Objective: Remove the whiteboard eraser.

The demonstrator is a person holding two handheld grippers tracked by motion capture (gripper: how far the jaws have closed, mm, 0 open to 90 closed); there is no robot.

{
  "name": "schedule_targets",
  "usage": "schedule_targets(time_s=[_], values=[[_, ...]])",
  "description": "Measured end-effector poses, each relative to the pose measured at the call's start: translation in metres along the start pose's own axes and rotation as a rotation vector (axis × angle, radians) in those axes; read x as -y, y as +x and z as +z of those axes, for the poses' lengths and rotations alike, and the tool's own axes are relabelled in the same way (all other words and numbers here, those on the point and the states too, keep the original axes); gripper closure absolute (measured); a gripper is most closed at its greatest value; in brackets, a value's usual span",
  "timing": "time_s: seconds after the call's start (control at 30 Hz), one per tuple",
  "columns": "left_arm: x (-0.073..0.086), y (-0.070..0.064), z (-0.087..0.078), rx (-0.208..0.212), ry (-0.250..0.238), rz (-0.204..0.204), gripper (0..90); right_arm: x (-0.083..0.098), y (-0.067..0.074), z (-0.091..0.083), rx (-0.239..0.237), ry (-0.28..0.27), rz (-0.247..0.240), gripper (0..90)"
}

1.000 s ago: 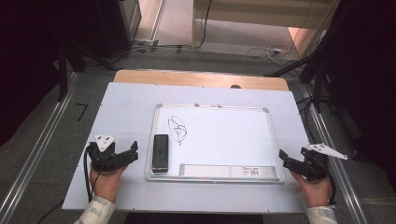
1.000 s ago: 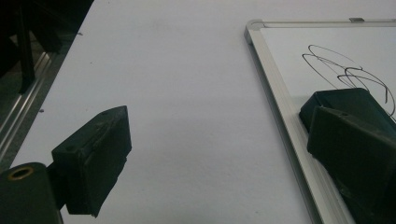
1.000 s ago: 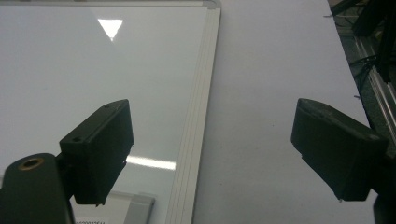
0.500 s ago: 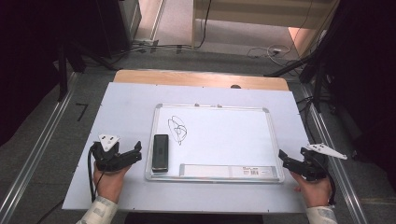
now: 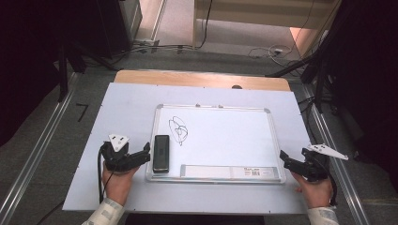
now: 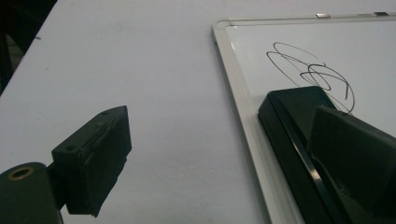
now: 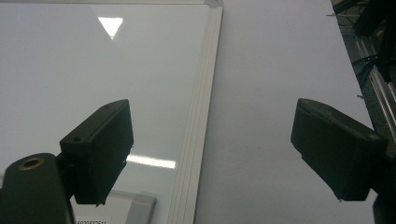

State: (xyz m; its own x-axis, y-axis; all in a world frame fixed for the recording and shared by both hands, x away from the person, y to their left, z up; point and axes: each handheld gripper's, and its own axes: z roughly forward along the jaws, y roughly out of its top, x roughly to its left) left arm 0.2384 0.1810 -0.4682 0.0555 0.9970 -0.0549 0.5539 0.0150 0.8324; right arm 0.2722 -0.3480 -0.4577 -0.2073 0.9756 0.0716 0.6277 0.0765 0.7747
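Black eraser (image 5: 161,153) lay lengthwise on the lower left of the whiteboard (image 5: 225,136), just inside the frame, below a black scribble (image 5: 178,129). Left tool (image 5: 141,155) spread open right beside it, one jaw over the desk (image 5: 117,108), the other above the eraser's near end. Right tool (image 5: 287,162) also spread open and empty, straddling the board's right edge. Judged light and rigid, a smooth plastic block likely slippery on the glossy board; best pinched across the long sides near the middle. Strip (image 5: 228,171) along the bottom edge carried a barcode and small print, too blurred to read.
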Motion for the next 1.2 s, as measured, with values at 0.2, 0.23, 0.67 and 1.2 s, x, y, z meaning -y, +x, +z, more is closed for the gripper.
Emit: schedule_targets(time_s=[0.2, 0.23, 0.67, 1.2], values=[[-0.001, -0.011, 0.004, 0.020, 0.003, -0.005, 6.8, 0.000, 0.000, 0.000, -0.001, -0.002, -0.001, 11.9], [-0.001, -0.013, 0.005, 0.022, 0.006, -0.003, 6.7, 0.000, 0.000, 0.000, -0.001, -0.001, -0.003, 12.0], [-0.002, -0.039, 0.019, 0.057, 0.038, 0.008, 9.4, 0.000, 0.000, 0.000, -0.003, -0.001, -0.001, 12.0], [0.001, -0.057, 0.036, 0.036, 0.087, 0.011, 14.1, 0.000, 0.000, 0.000, -0.007, 0.000, 0.002, 12.1]])
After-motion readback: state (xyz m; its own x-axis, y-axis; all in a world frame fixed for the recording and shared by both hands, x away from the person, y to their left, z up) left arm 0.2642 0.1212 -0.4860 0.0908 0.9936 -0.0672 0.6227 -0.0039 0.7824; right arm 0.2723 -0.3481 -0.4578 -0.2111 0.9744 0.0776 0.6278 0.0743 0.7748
